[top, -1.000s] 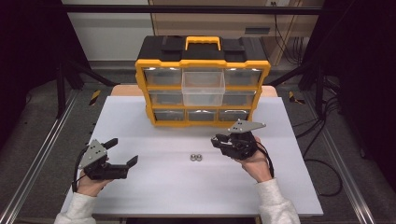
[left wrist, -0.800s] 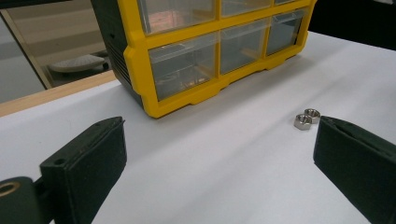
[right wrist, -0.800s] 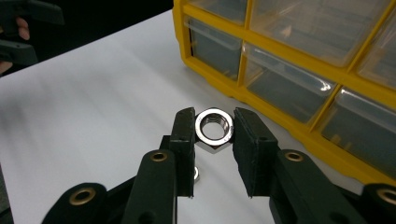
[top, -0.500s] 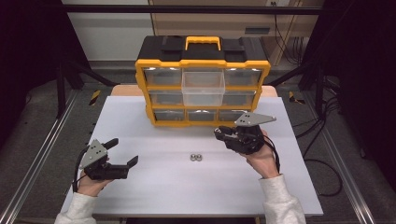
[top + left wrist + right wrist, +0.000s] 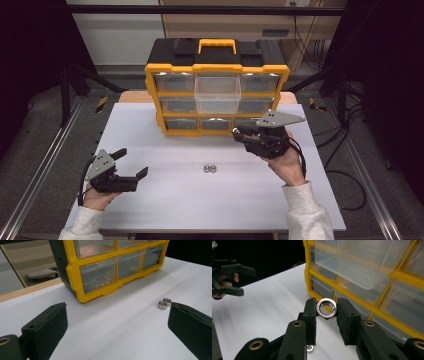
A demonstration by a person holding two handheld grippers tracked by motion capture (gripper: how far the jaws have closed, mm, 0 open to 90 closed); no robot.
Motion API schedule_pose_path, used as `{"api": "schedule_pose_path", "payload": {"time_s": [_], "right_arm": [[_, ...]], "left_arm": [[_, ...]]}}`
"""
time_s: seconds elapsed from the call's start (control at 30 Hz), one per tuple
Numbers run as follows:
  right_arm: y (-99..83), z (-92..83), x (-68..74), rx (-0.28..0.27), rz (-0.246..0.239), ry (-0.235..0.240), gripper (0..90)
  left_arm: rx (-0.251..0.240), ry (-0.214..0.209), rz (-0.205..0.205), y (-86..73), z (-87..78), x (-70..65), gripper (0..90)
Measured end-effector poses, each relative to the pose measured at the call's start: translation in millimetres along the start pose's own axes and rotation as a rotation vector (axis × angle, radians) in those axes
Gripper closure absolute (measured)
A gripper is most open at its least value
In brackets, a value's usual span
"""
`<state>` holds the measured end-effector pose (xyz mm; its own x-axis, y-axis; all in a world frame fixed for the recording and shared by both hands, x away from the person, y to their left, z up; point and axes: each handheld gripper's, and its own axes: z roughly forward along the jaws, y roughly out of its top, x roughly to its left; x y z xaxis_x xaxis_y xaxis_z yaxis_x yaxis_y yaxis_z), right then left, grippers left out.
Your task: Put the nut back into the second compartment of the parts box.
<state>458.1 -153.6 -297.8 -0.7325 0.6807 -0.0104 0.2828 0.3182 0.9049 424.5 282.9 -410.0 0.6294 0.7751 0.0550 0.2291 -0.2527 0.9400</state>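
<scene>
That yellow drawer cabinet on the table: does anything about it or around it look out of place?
One clear drawer in the middle column of the drawer cabinet sticks out while the others sit flush. Two hex nuts lie loose on the white table. The right hand-held gripper holds a larger nut near the drawer. Nothing looks damaged.

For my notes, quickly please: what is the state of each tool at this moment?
Left tool: open, holding nothing, low over the white table.
Right tool: closed on a metal nut, in front of the yellow drawer organizer.

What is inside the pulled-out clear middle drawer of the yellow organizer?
Nothing shows through the clear plastic drawer from the high view; its floor and back are too blurred to rule out small parts.
</scene>
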Motion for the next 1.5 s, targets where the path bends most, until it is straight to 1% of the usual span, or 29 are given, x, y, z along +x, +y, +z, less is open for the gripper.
{"api": "schedule_pose_path", "payload": {"time_s": [0.1, 0.27, 0.57, 0.7, 0.9, 1.27, 1.5], "right_arm": [[7.0, -3.6, 0.8, -0.007, -0.005, -0.001, 70.2], [21.1, -9.6, 3.2, -0.024, -0.027, -0.008, 70.2], [38.3, -15.8, 3.6, -0.035, -0.048, -0.024, 70.2], [44.6, -17.6, 1.4, -0.044, -0.041, -0.031, 70.2], [54.6, -20.6, 1.1, -0.061, -0.046, -0.034, 70.2], [77.2, -19.9, 3.2, -0.073, -0.062, -0.047, 70.2], [90.1, -13.6, 0.4, -0.08, -0.056, -0.063, 70.2]], "left_arm": [[-0.001, 0.001, -0.001, -0.1, -0.1, 0.2, 2.0], [0.0, -0.001, 0.0, 0.0, 0.0, 0.0, 2.0], [0.001, -0.002, 0.001, 0.0, 0.1, -0.2, 2.0], [0.001, 0.001, 0.0, -0.1, 0.1, 0.3, 2.0], [-0.001, 0.0, -0.001, 0.1, -0.1, 0.3, 2.1], [0.001, -0.001, -0.002, -0.3, 0.3, 0.5, 2.1], [0.0, -0.002, -0.001, -0.1, 0.1, 0.4, 2.1]]}}
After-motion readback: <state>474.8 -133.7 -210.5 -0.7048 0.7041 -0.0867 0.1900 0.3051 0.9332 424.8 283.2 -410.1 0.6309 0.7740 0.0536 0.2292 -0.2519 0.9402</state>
